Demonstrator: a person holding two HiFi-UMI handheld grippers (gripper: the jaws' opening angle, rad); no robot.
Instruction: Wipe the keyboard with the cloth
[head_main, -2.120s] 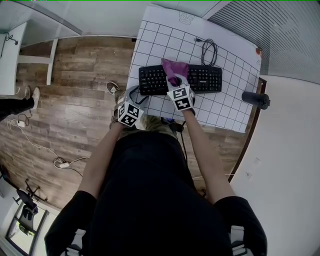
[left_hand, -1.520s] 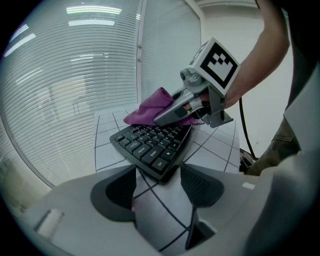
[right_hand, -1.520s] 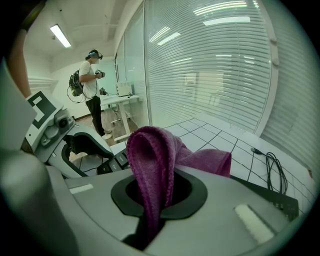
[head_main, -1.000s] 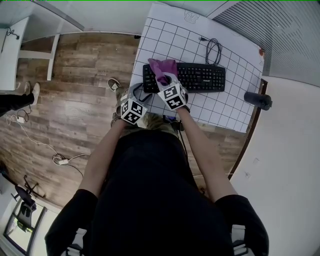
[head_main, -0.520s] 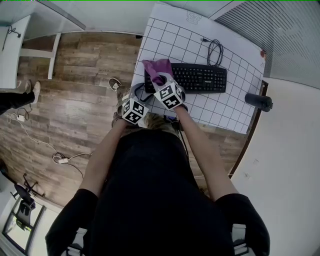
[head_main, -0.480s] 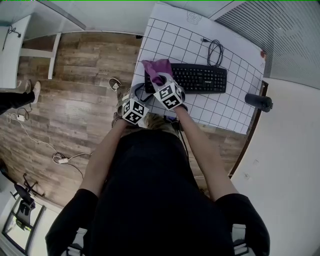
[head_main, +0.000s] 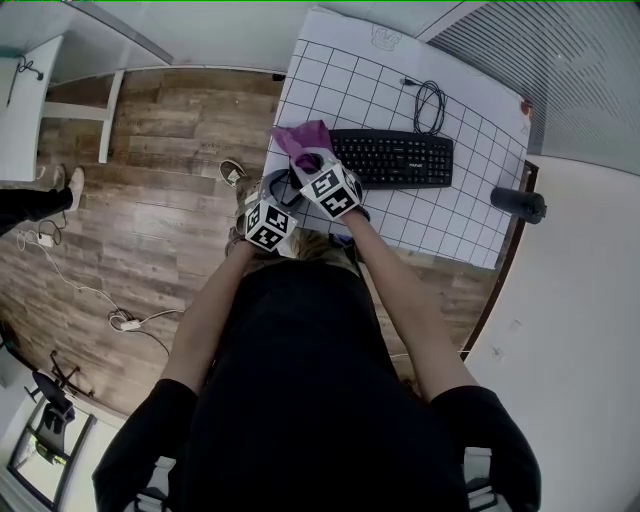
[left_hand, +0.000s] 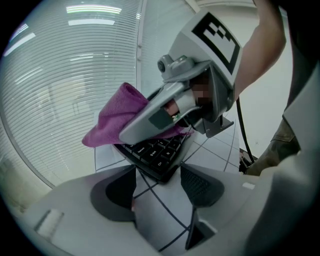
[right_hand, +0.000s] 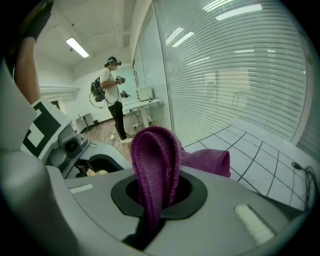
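Grey plastic of the left tool (left_hand: 157, 187) is hovering nearest the person, over the near left part of the desk (head_main: 340, 85). Its jaws are standing apart with nothing between them, and the keyboard's (head_main: 400, 158) end corner is showing just beyond them. Just past it, the right tool (head_main: 306, 162) is clamping a fold of the purple cloth (head_main: 300, 138), which is bulging up between its closed jaws.

Over the last two seconds this tool has been dragging the cloth leftward from the middle of the keyboard. The cloth is now sitting over the keyboard's left end and spilling past it onto the gridded desk. This stroke seems to be running out of keys, so more wiping would probably mean heading back to the right.

The left tool is crowding in just beside the right one, which could be hampering a return sweep. Nothing is lying on the keys. Beyond the keyboard a coiled cable (head_main: 420, 100) is resting on the desk, clear of the wiping path. A dark cylinder (head_main: 517, 204) is standing well apart at the desk's right edge. Far across the room, another person (right_hand: 112, 95) is standing on the wooden floor.
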